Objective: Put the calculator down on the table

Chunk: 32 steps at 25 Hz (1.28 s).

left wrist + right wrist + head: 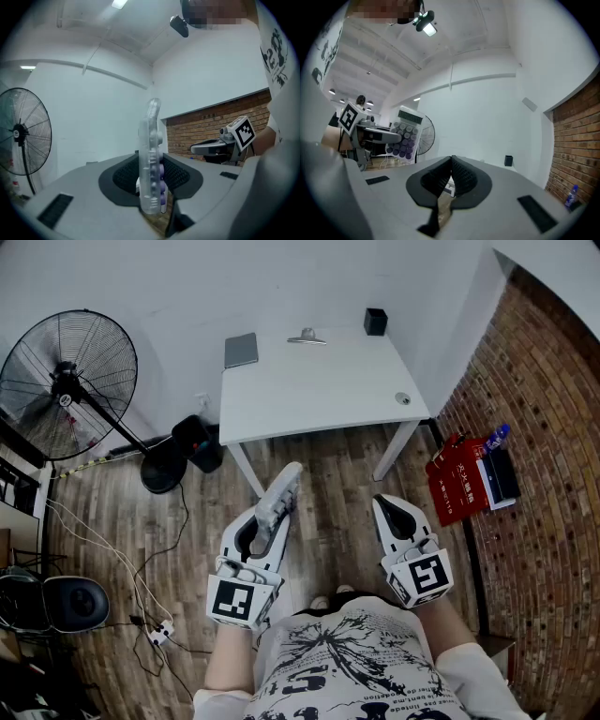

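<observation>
Translucent plastic with round purple keys, the slim calculator (151, 154) stands edge-on, pinched between the half-parted jaws of our left gripper (255, 538) and aimed at the white rectangular bench (319, 385) well ahead, ready, we judge, for setting down, while our right gripper (394, 514), jaws together, holds nothing.

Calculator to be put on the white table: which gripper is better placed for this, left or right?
Left. The left gripper is shut on the calculator, held on edge and aimed toward the table ahead. The right gripper is shut and empty, so it would first need a handover.
</observation>
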Tool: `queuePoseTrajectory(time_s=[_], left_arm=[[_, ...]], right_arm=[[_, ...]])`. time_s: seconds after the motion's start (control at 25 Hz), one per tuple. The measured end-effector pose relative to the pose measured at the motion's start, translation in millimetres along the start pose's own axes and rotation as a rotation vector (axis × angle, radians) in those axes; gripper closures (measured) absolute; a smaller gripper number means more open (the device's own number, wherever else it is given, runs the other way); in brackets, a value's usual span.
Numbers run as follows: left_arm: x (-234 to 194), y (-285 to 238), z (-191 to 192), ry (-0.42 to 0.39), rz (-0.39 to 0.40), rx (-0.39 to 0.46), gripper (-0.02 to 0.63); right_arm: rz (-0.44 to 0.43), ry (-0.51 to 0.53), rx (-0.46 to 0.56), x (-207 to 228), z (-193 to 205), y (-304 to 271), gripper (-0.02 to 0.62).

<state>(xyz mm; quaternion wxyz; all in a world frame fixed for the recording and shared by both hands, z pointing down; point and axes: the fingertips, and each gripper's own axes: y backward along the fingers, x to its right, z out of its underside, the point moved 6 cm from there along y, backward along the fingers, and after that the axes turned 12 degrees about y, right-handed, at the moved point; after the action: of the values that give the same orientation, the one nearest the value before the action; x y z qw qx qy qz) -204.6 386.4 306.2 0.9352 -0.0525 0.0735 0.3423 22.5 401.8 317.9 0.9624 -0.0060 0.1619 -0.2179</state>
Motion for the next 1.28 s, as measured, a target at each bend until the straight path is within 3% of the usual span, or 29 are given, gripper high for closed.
queuePoseTrajectory(time_s=[0.6,0.8,1.04,1.28], left_arm=[[-18,-3,9,0.009,0.002,-0.007,0.465],[-29,-29,13,0.006,-0.017,-0.021,0.465],[-47,-92,20,0.011,-0.074,-0.031,0.465],[-68,-190,1,0.022,-0.143,-0.010,0.465]], right_arm=[[-0.012,-0.070,-0.061,-7,16,-23,0.581],[-0.064,-0.067,-0.054,10,29,-50,0.581],[-0.122,-0.053,-0.058,59,55,-106,0.580],[-0.178,-0.038,-0.031,152,65,-180,0.581]])
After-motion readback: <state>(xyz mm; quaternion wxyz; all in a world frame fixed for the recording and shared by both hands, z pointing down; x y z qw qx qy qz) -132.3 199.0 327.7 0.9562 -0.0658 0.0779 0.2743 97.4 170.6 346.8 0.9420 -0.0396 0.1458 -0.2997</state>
